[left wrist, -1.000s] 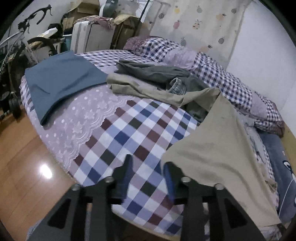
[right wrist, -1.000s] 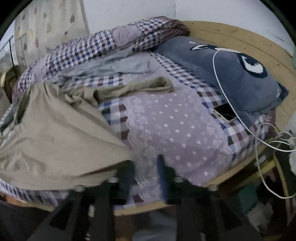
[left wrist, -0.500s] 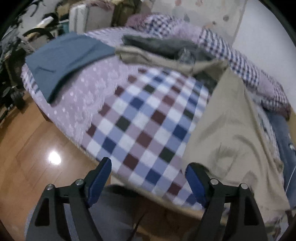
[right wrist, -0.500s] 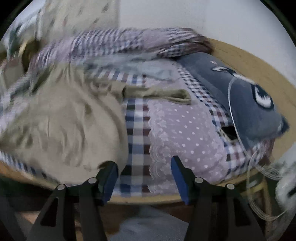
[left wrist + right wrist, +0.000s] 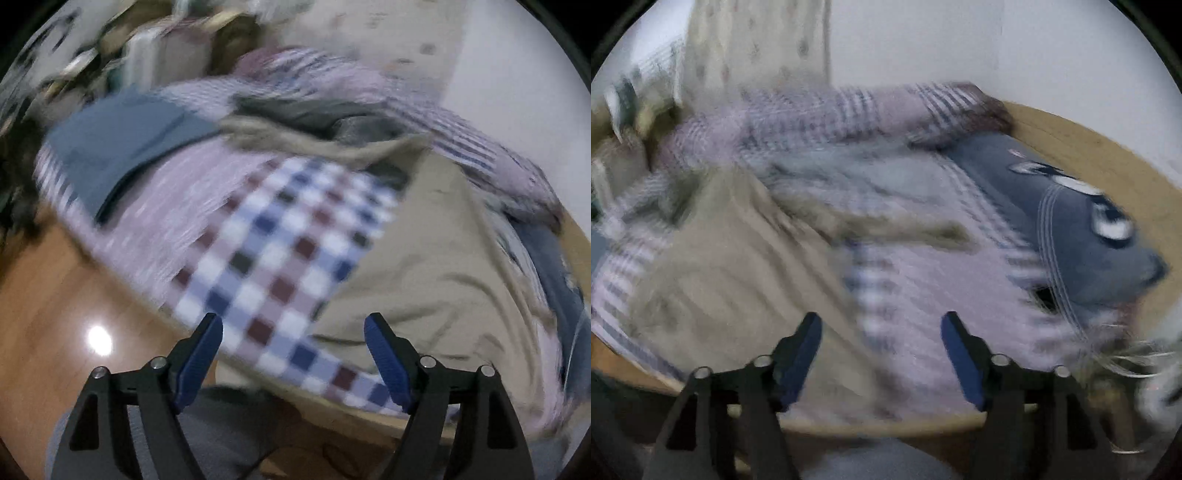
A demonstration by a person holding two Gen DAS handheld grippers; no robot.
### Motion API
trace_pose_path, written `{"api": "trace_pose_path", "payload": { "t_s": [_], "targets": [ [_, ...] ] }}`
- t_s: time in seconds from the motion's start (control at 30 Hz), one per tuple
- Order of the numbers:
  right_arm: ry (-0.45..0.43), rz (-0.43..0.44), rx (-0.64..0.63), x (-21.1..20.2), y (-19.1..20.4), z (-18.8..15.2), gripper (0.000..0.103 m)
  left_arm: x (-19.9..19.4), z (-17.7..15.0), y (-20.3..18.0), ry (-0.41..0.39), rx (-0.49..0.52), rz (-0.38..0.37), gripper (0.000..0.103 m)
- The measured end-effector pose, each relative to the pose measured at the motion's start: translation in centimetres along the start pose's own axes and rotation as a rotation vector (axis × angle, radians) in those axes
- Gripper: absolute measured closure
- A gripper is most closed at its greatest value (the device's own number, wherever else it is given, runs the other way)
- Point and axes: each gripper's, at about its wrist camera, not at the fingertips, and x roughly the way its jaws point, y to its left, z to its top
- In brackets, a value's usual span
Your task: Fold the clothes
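The left gripper [image 5: 293, 328] is released, its two blue-padded fingers [image 5: 199, 354] spread wide with nothing between them, hanging over the near edge of the bed [image 5: 273, 258] where the big blue, maroon and white checks of the cover show. Just to the right of it lies the khaki garment [image 5: 436, 288], spread flat and wrinkled over the near right part of the cover. Farther off and to the left, a folded blue-grey garment [image 5: 122, 147] rests on the lilac dotted sheet [image 5: 166, 206], and past the checks a heap of dark and olive clothes [image 5: 314, 118] sits against the checked pillows [image 5: 461, 122]. Near left is wooden floor [image 5: 48, 302] with a bright light spot. The right gripper [image 5: 881, 325] is likewise released, empty, with its blue fingers [image 5: 799, 354] apart above the near edge of the lilac sheet [image 5: 942, 295]. The khaki garment [image 5: 731, 266] lies just to its left, one narrow part trailing right across the bed. To the far right a dark blue cushion [image 5: 1071, 221] with white markings rests by the wooden bed frame [image 5: 1108, 166], a white cable [image 5: 1056, 258] draped over it. Both views are heavily blurred; no brand, label or writing can be read.
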Motion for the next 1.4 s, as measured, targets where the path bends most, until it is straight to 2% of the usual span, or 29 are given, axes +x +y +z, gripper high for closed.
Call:
{"api": "trace_pose_path", "payload": {
  "t_s": [0.1,0.13,0.2,0.3,0.37,0.43,0.53,0.6,0.67,0.7,0.77,0.83,1.07,1.17,1.27,1.4],
  "targets": [
    [-0.090,0.201,0.140,2.7,2.5,-0.3,0.027,0.6,-0.5,-4.1,-0.029,0.185,-0.033,0.020],
    [-0.096,0.258,0.183,4.0,3.2,-0.6,0.027,0.9,-0.8,-5.4,-0.039,0.245,-0.032,0.020],
    [-0.049,0.292,0.208,6.0,4.3,-1.1,0.027,1.8,-1.5,-8.1,-0.056,0.369,-0.026,0.020],
    [0.007,0.286,0.219,7.9,4.5,-2.0,0.027,3.6,-2.8,-11.2,-0.075,0.531,0.019,0.021],
    [0.052,0.281,0.256,9.0,4.2,-2.6,0.027,4.9,-3.3,-12.5,-0.057,0.605,0.032,0.030],
    [0.073,0.294,0.278,9.6,4.1,-2.8,0.027,5.9,-3.8,-13.5,-0.037,0.639,0.032,0.046],
    [0.074,0.297,0.280,9.9,3.9,-3.0,0.027,7.1,-4.0,-14.3,-0.021,0.647,0.032,0.049],
    [0.075,0.300,0.274,10.0,4.1,-3.1,0.027,8.0,-3.9,-14.4,-0.003,0.638,0.029,0.057],
    [0.076,0.297,0.259,10.0,4.3,-3.2,0.027,8.7,-3.8,-14.5,0.020,0.626,0.019,0.077],
    [0.076,0.295,0.250,9.9,4.2,-3.2,0.027,9.0,-3.8,-14.6,0.033,0.620,0.013,0.098],
    [0.076,0.291,0.233,9.7,4.3,-3.3,0.027,8.4,-3.3,-14.1,0.029,0.571,-0.027,0.099],
    [0.076,0.290,0.223,9.6,4.4,-3.4,0.027,6.8,-1.8,-12.6,-0.004,0.453,-0.117,0.100],
    [0.081,0.279,0.207,9.6,4.4,-3.7,0.027,3.0,2.2,-5.4,-0.069,0.053,-0.335,0.100],
    [0.078,0.272,0.202,9.5,4.4,-3.8,0.027,1.6,3.8,-1.5,-0.120,-0.102,-0.383,0.101],
    [0.078,0.262,0.168,9.4,4.9,-3.8,0.027,0.8,4.8,2.5,-0.170,-0.233,-0.396,0.101],
    [0.073,0.252,0.098,9.1,6.0,-4.0,0.027,0.5,5.7,6.9,-0.225,-0.350,-0.392,0.101]
  ]
}}
